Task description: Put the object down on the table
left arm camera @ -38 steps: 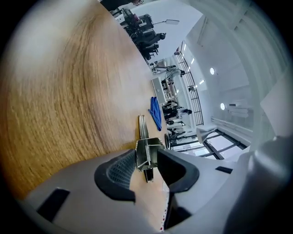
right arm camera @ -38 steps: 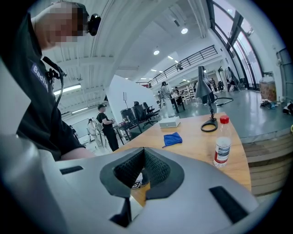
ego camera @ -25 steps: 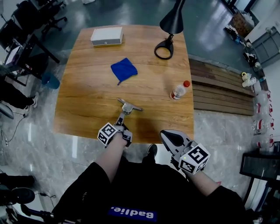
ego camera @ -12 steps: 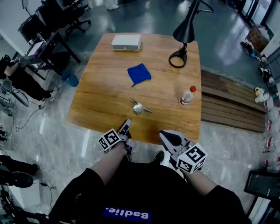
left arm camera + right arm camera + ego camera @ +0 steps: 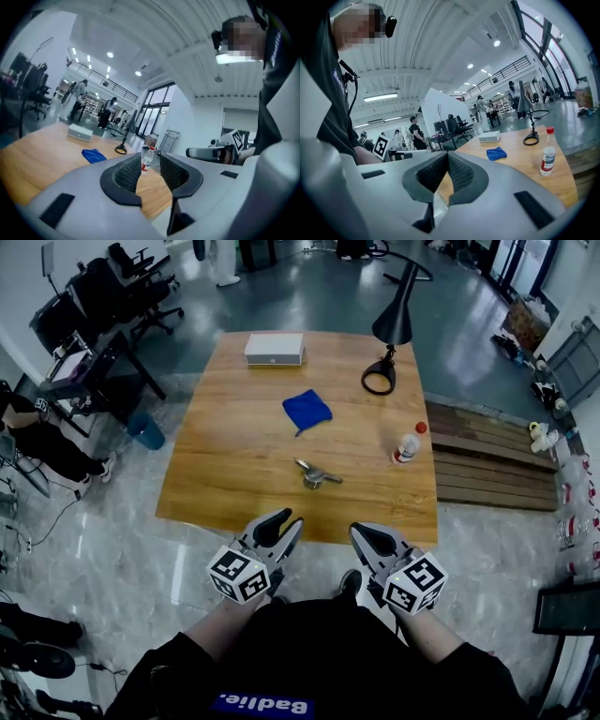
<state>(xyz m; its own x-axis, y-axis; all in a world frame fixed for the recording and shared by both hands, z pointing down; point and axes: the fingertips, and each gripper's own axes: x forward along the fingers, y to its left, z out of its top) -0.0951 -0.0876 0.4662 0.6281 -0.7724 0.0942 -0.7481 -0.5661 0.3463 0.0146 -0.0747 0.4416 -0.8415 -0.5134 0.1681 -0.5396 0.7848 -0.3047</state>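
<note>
The object, a small metal hand tool (image 5: 316,474), lies alone on the wooden table (image 5: 225,493), a little in from the near edge. My left gripper (image 5: 284,523) hangs off the table's near edge, short of the tool, open with nothing between its jaws; in the left gripper view (image 5: 150,157) a gap shows between the pads. Beside it, also off the table, my right gripper (image 5: 362,532) is shut and empty; its pads meet at the tips in the right gripper view (image 5: 448,157). The tool does not show in either gripper view.
A blue cloth (image 5: 307,412) lies mid-table, a white box (image 5: 275,349) at the far edge, a black desk lamp (image 5: 389,334) at the far right, and a red-capped bottle (image 5: 406,445) stands near the right edge. Office chairs and desks (image 5: 103,352) stand to the left, wooden planks (image 5: 487,465) to the right.
My left gripper let go of the metal tool, which stays on the table, drew back past the near edge and opened. The right gripper stayed put.
</note>
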